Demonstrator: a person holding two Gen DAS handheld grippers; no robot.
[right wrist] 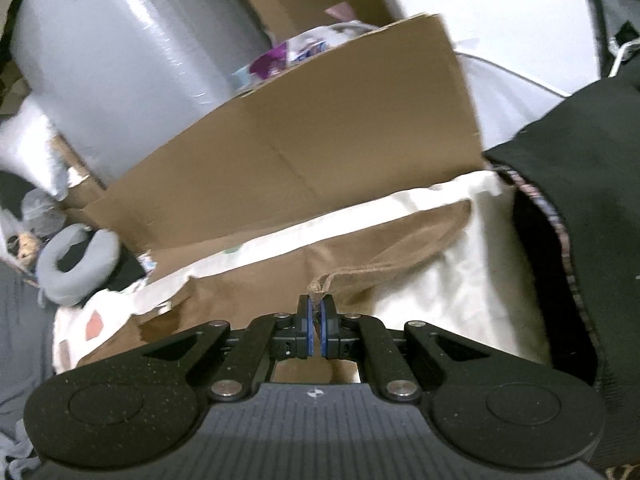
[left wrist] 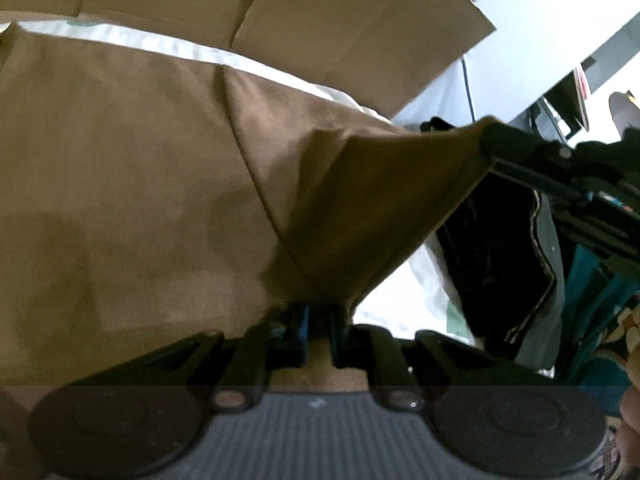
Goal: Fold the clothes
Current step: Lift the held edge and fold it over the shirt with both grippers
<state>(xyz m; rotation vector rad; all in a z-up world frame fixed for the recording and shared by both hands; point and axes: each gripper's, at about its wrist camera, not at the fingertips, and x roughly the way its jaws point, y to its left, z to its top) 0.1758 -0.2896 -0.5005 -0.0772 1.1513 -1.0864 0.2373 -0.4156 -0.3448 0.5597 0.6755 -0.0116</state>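
Note:
A brown garment (left wrist: pixel 132 184) lies spread over a white sheet (left wrist: pixel 160 42). My left gripper (left wrist: pixel 318 314) is shut on its near edge, and the cloth drapes over the fingertips. The same edge runs taut up to the right, where my right gripper (left wrist: pixel 490 140) pinches its corner. In the right wrist view the brown garment (right wrist: pixel 280 276) lies on the white sheet (right wrist: pixel 452 276), and my right gripper (right wrist: pixel 317 307) is shut on a raised hemmed corner, lifted off the sheet.
A large cardboard sheet (right wrist: pixel 304 152) stands behind the work surface. A black garment (right wrist: pixel 580 200) hangs at the right, also seen as dark clothes (left wrist: pixel 500 248). A silver wrapped roll (right wrist: pixel 132 52) and a grey neck pillow (right wrist: pixel 76 260) sit at the left.

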